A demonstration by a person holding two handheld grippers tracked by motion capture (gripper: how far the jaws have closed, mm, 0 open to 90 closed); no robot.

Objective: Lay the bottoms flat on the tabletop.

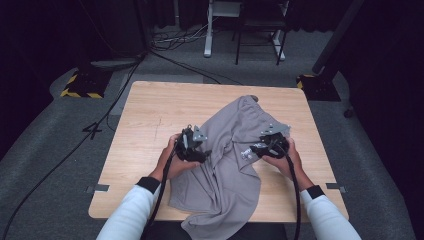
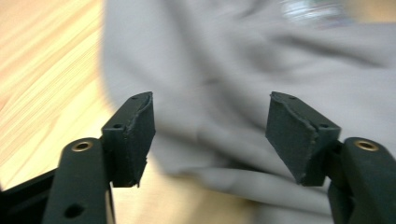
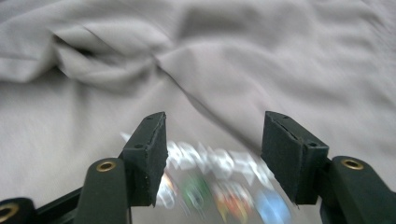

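Garment [image 1: 227, 165] between left gripper [image 1: 202, 155] and right gripper [image 1: 248, 151].

Grey garment [image 3: 261, 60] takes up the frame behind the right gripper [image 3: 212, 154], blurred. Jaws rise from the bottom edge, pads apart, gap between them clear, no cloth pinched; left pad [image 3: 152, 158], right pad [image 3: 287, 156].

Printed graphic [image 3: 219, 182] on the garment sits directly under the jaw gap: white lettering across the top, too smeared to read, and under it red, green, orange and blue patches running to the bottom edge.

Above the graphic a thick fold [image 3: 140, 60] crosses the cloth, with a dark pocket at its upper left end [image 3: 74, 46]. Right of the fold the fabric lies smoother with shallow creases. Whether the pads touch the cloth can't be told.
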